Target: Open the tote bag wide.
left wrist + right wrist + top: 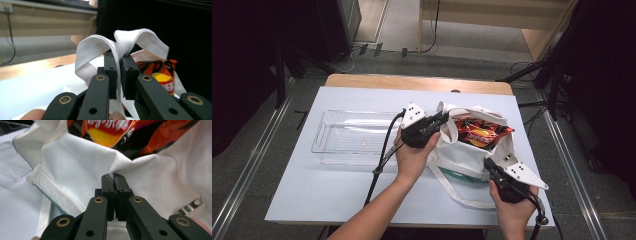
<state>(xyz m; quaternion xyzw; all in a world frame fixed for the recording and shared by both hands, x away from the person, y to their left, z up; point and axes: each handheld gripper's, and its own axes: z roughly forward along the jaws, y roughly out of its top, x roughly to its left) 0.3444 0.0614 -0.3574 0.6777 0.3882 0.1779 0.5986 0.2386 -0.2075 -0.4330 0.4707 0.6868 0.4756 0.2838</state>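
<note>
Two bare forearms, two black hand-held grippers

The left gripper (443, 120), near the frame's centre in the high view, and the right gripper (488, 163), at lower right, are matte black, each topped by a pale grey three-cornered plate dotted with small dark holes. A black cable trails from each toward the bottom edge. In the gripper views, flat black link bars rise from the bottom, pinned with brass-ringed rivets and drilled with plain round holes; the blocky jaws carry small recessed screws. The forearms are bare, with no sleeves showing.
</note>
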